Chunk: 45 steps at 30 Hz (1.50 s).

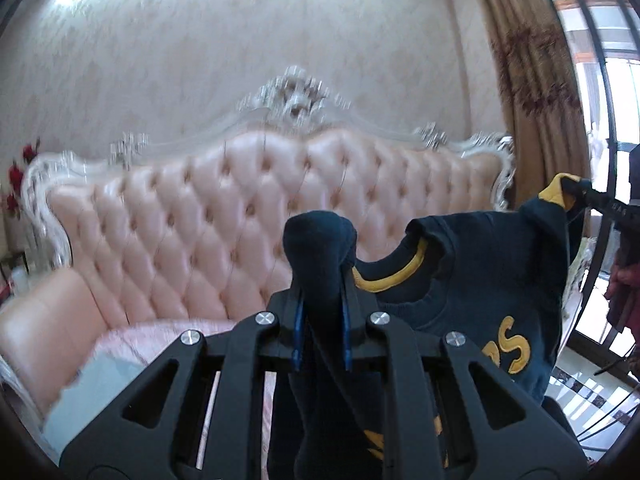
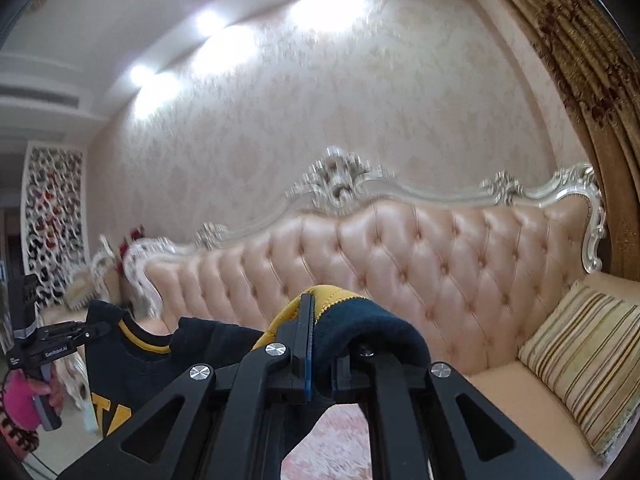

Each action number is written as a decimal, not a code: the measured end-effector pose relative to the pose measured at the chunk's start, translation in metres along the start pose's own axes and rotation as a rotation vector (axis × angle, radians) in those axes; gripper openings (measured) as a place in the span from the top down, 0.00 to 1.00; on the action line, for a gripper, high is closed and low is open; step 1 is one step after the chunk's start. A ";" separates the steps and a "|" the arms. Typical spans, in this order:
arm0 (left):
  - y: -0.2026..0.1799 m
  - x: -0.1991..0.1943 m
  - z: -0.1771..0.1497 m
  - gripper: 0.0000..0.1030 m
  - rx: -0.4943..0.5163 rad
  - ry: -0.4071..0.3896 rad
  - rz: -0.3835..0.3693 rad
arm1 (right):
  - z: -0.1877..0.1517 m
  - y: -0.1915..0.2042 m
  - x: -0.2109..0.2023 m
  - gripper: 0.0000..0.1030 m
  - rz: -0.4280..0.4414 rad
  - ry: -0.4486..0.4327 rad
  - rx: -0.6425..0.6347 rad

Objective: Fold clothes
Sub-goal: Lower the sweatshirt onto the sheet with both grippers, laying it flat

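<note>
No fold made yet: navy sweater (image 1: 472, 280) hanging spread above pink sofa (image 1: 192, 216), left gripper (image 1: 320, 280) and right gripper (image 2: 324, 344) each pinching a shoulder.

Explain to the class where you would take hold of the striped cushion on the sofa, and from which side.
Grip the striped cushion by its upper corner, coming from the front over the seat. It leans tilted against the sofa back in the far right corner, so the top edge stands free while the lower edge presses into the seat. This is likely the easiest pinch.

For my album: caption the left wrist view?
Left gripper pinching a navy sweatshirt before a pink tufted sofa.
</note>
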<state>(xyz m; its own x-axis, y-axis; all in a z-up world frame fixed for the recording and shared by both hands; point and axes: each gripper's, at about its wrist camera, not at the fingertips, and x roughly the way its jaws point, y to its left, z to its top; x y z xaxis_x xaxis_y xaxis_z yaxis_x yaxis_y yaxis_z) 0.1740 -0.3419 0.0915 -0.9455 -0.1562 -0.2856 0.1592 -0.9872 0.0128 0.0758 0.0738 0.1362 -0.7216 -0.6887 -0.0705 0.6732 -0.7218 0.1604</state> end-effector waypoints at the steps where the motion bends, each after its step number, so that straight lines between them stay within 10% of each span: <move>1: 0.001 0.018 -0.007 0.83 -0.003 0.026 0.009 | -0.009 -0.003 0.015 0.94 -0.021 0.027 -0.013; 6: 0.005 0.127 -0.046 0.80 -0.061 0.162 0.020 | -0.067 -0.031 0.102 0.94 -0.160 0.169 -0.030; 10: -0.005 0.190 -0.088 0.31 -0.044 0.336 0.069 | -0.125 -0.077 0.173 0.88 -0.286 0.369 0.050; 12: -0.008 0.203 -0.110 0.30 -0.025 0.398 0.107 | -0.158 -0.095 0.192 0.59 -0.311 0.498 0.081; 25: 0.073 0.072 -0.187 0.13 -0.408 0.453 0.146 | -0.213 -0.063 0.060 0.45 -0.124 0.490 0.167; 39: -0.022 0.012 -0.238 0.11 -0.240 0.603 -0.050 | -0.308 0.015 -0.011 0.47 -0.046 0.904 0.062; 45: -0.008 0.027 -0.272 0.10 -0.334 0.718 -0.048 | -0.331 0.001 -0.004 0.59 -0.101 1.013 0.115</move>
<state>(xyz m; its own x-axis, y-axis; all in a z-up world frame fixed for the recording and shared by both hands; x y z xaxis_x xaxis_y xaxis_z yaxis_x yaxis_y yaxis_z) 0.2242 -0.3287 -0.1772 -0.5570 0.0587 -0.8285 0.3070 -0.9123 -0.2710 0.1333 0.0533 -0.1888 -0.2632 -0.3973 -0.8791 0.5588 -0.8056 0.1968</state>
